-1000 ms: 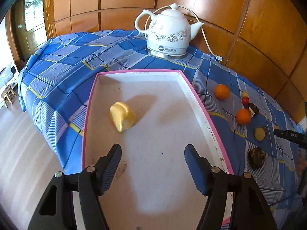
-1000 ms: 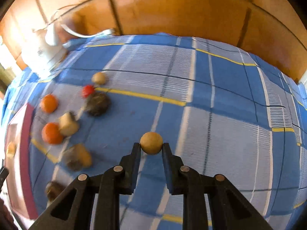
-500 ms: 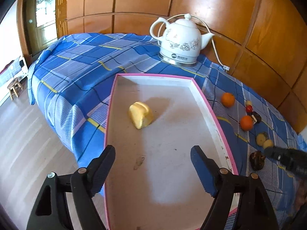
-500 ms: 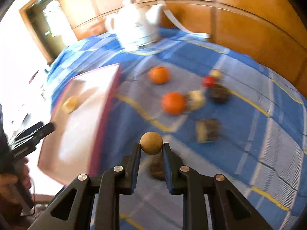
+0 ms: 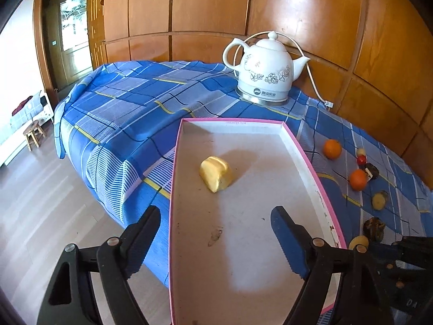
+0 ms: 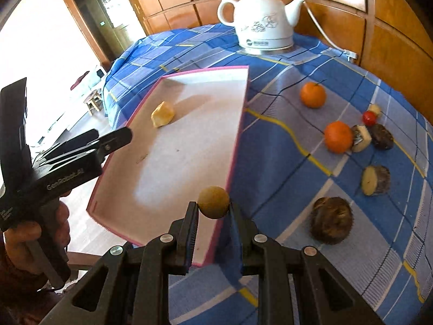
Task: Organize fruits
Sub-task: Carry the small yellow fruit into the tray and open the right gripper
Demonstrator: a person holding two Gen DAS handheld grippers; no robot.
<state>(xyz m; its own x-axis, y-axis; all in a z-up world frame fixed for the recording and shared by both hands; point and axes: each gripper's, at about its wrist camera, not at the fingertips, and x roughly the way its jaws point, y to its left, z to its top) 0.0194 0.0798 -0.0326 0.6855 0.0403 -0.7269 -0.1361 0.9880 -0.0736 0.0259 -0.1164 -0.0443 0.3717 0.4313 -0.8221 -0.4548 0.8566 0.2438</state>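
A pink-rimmed white tray [image 5: 303, 157] [image 6: 235, 146] lies on the blue checked cloth with one yellow fruit piece [image 5: 216, 173] [image 6: 162, 113] in it. My left gripper [image 5: 215, 212] hovers over the tray's near end, its jaws opening with nothing between them. My right gripper [image 6: 213, 207] is shut on a small round tan fruit [image 6: 213, 202] [image 5: 358, 242] just above the tray's near right rim. Two oranges [image 6: 313, 94] [image 6: 338, 136], a small red fruit [image 6: 369, 117], a cut brown fruit [image 6: 374, 180] and a fuzzy brown fruit [image 6: 331, 220] lie on the cloth to the right.
A white kettle [image 5: 266, 78] [image 6: 263, 19] with its cord stands behind the tray against the wood panelling. The cloth drops off to the floor left of the tray, where a small stool [image 5: 33, 132] stands. A hand [image 6: 27, 233] holds the left gripper.
The left jaws have spread wider and the gripper has drawn back a little from the yellow piece. The right gripper has swung left with the tan fruit, from over the cloth to the tray's edge.
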